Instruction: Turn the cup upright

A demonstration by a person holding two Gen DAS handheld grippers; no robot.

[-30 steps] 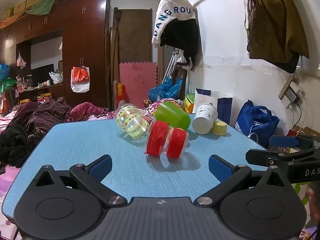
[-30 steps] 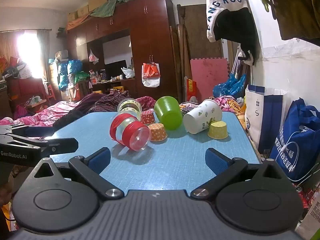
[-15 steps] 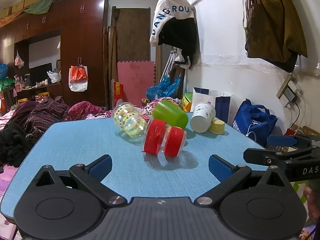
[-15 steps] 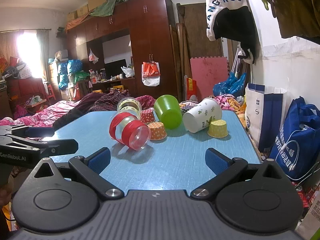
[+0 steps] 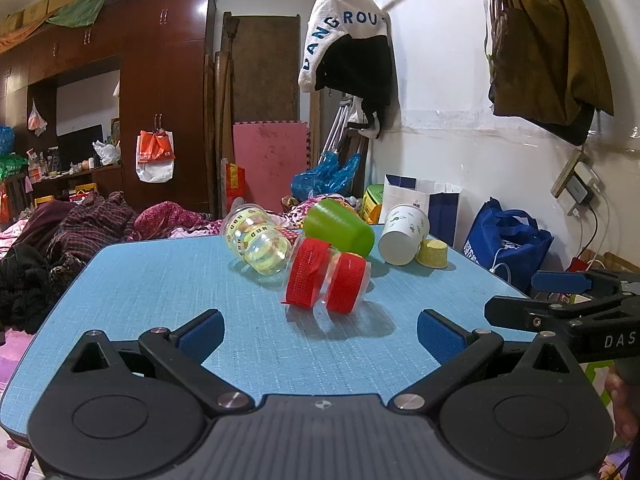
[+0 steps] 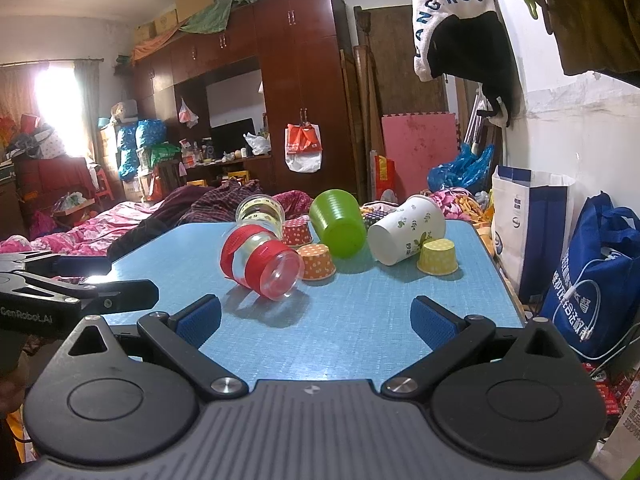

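Several cups lie tipped on a blue table point(image 5: 160, 296) point(image 6: 360, 312). A clear cup with red bands point(image 5: 326, 278) point(image 6: 262, 262) lies on its side nearest me. Behind it lie a clear cup with yellow print point(image 5: 256, 240) point(image 6: 260, 210), a green cup point(image 5: 338, 228) point(image 6: 338, 222) and a white paper cup with leaf print point(image 5: 404, 234) point(image 6: 406, 230). My left gripper point(image 5: 320, 332) is open and empty, just short of the red-banded cup. My right gripper point(image 6: 316, 318) is open and empty, near the table's front edge.
Small paper cupcake liners sit upside down among the cups: yellow point(image 6: 438, 256) point(image 5: 432, 254), orange point(image 6: 318, 262), red dotted point(image 6: 296, 232). Bags point(image 6: 592, 280) stand right of the table by the wall. A bed with clothes point(image 6: 120, 228) lies to the left.
Both views have shifted slightly; the cups sit a little lower and closer in the left wrist view. Nothing on the table has moved. Both grippers stay open.
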